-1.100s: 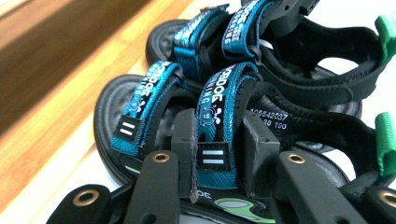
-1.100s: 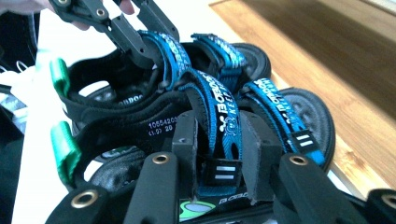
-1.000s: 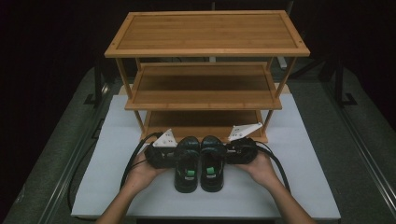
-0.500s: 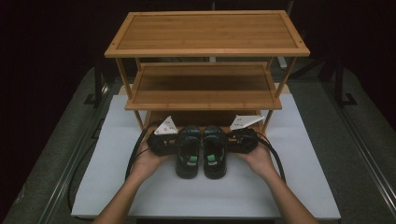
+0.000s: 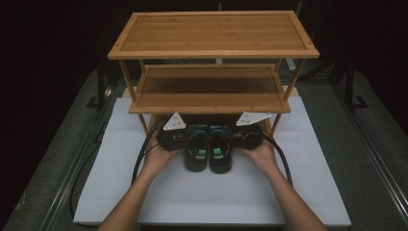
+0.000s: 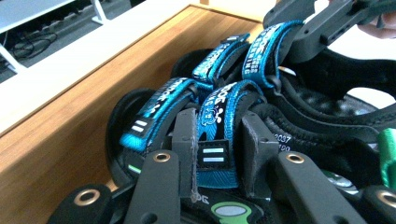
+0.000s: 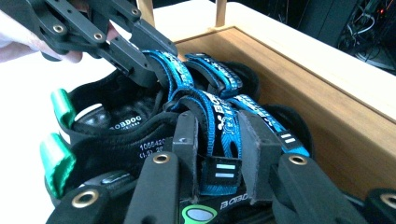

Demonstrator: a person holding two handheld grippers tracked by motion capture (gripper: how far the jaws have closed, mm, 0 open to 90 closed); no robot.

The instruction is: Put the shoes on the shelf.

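A pair of black sandals with blue straps and green heel tabs lies side by side at the foot of a bamboo rack (image 5: pixel 211 33), toes over its bottom shelf (image 6: pixel 70 116). My left gripper (image 5: pixel 186 139) is shut on the blue strap (image 6: pixel 215 121) of the left sandal (image 5: pixel 196 153); its pads (image 6: pixel 184 149) press the strap from both sides. My right gripper (image 5: pixel 230 138) is shut on the strap (image 7: pixel 219 130) of the right sandal (image 5: pixel 220 153). Each gripper view also shows the other gripper clamped on the farther sandal's strap.
The rack has a top shelf and a middle shelf (image 5: pixel 209 86) that overhangs the sandals' toes. It stands on a white mat (image 5: pixel 216 197) on a grey table. Black cables (image 5: pixel 139 159) loop back from both grippers. The rack's legs (image 5: pixel 143 124) flank the bottom shelf.
Both hands have slid the pair of sandals away from the person toward the rack; the toes now lie under the middle shelf. Both grips are unchanged.
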